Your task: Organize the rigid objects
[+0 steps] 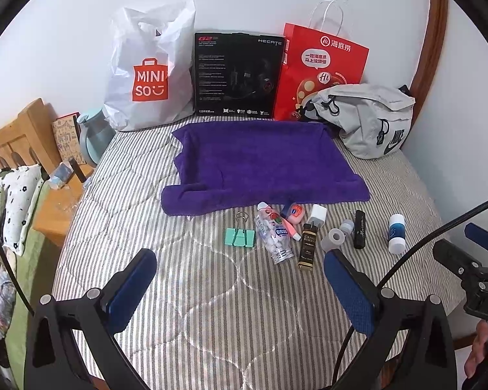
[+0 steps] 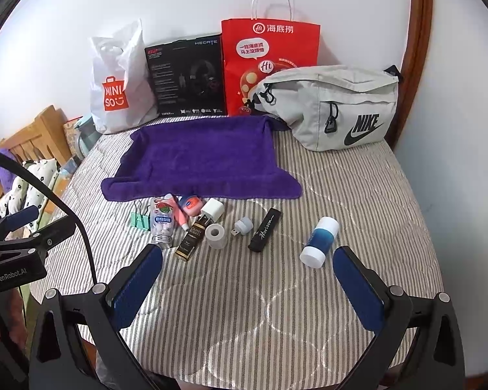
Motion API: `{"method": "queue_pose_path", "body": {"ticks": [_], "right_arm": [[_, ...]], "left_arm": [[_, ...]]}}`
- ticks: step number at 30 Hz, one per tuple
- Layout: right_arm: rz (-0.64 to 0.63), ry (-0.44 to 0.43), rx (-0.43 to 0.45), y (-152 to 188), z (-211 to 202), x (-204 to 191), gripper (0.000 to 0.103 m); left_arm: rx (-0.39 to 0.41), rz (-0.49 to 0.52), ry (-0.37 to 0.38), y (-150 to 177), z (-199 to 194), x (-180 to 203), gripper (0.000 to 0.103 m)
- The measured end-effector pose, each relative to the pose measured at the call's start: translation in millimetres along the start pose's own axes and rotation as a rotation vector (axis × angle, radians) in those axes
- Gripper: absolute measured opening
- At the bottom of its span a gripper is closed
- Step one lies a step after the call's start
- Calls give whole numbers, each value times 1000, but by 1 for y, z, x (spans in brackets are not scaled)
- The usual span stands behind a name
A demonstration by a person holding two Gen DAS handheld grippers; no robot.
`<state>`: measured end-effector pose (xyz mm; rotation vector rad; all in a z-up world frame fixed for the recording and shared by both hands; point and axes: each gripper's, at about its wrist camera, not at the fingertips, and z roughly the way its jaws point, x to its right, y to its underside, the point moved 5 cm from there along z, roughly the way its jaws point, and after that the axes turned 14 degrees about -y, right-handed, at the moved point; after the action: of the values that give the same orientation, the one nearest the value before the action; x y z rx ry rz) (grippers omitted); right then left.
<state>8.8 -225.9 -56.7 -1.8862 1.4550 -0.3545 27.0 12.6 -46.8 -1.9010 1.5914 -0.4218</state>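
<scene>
A row of small objects lies on the striped bed just in front of a purple towel: a green binder clip, a clear bottle of white pills, a pink tube, a white charger, a dark gold-lettered bottle, a tape roll, a black stick and a blue-and-white bottle. My left gripper is open before the clip and bottles. My right gripper is open, holding nothing, its right finger beside the blue-and-white bottle.
Against the wall stand a white Miniso bag, a black headset box, a red paper bag and a grey Nike waist bag. A wooden nightstand is left of the bed.
</scene>
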Motion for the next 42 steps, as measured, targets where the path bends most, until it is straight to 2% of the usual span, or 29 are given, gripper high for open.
{"method": "queue_pose_path", "body": {"ticks": [42], "right_arm": [[-8, -3, -9, -1, 1, -4, 103]], "left_arm": [[-5, 13, -12, -6, 0, 1, 103]]}}
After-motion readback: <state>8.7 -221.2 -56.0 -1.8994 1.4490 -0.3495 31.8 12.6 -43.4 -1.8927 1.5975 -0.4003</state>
